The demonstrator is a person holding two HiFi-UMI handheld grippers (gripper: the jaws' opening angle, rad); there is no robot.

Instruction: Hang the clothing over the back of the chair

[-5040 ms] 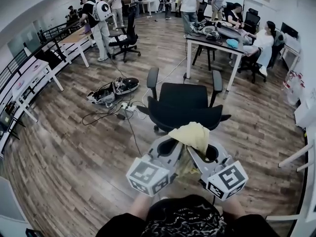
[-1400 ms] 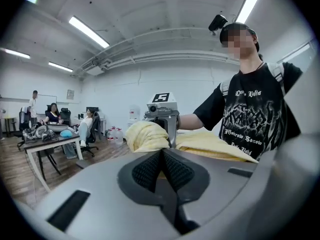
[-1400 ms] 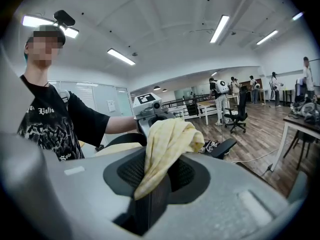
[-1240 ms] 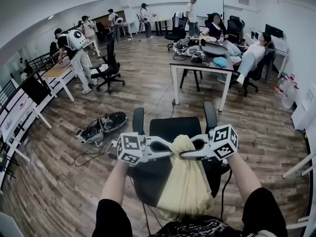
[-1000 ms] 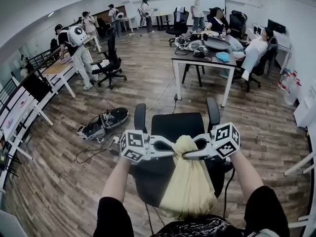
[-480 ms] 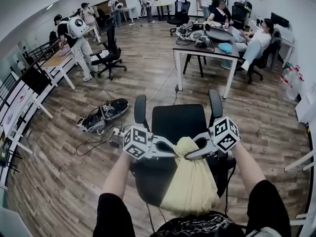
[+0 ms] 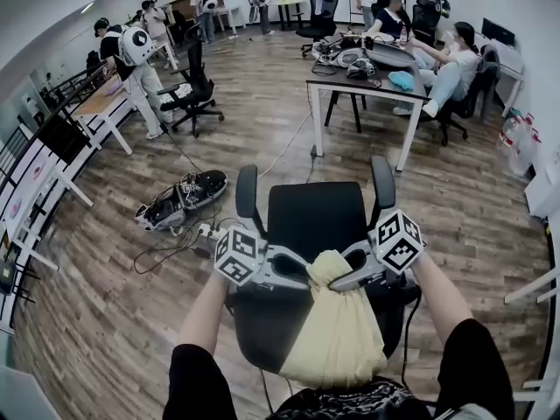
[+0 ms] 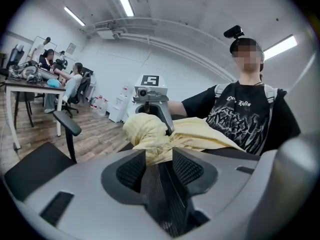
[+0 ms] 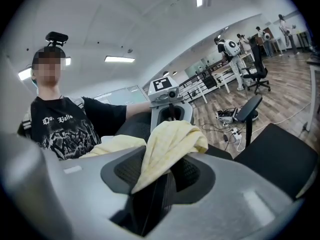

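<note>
Pale yellow clothing (image 7: 337,339) (bunched into a knot at the top) is seen hanging down the near face of the chair back (image 7: 262,326). The knot is held at the top edge, btwn the two tools.

Chg vs. one sec ago: both tools have been lowered a little, so the knot has been brought from just above the top edge down onto it, or v. near it. Actual contact can't be confirmed, since the rim is hidden by the cloth.

L side: the left gripper (image 7: 302,267) has just had its jaws opened, from pinched tight to spread. Cloth is still lodged btwn the tips in the left gripper view but no longer looks squeezed.

R side: the right gripper (image 7: 339,278) has just been eased wider too, though only slightly. A fold is wedged deep in the narrow gap and is judged to be nipped yet.

Meaning for the task: release is judged to be under way, L side first. The hang is nearly done, provided the wt is taken by the chair back once the R side is let go. Most fabric is seen on the near side and little on the seat side, so a slide-off toward the person is the risk to be watched. The fold should not be snagged when the tools are drawn away.
</note>
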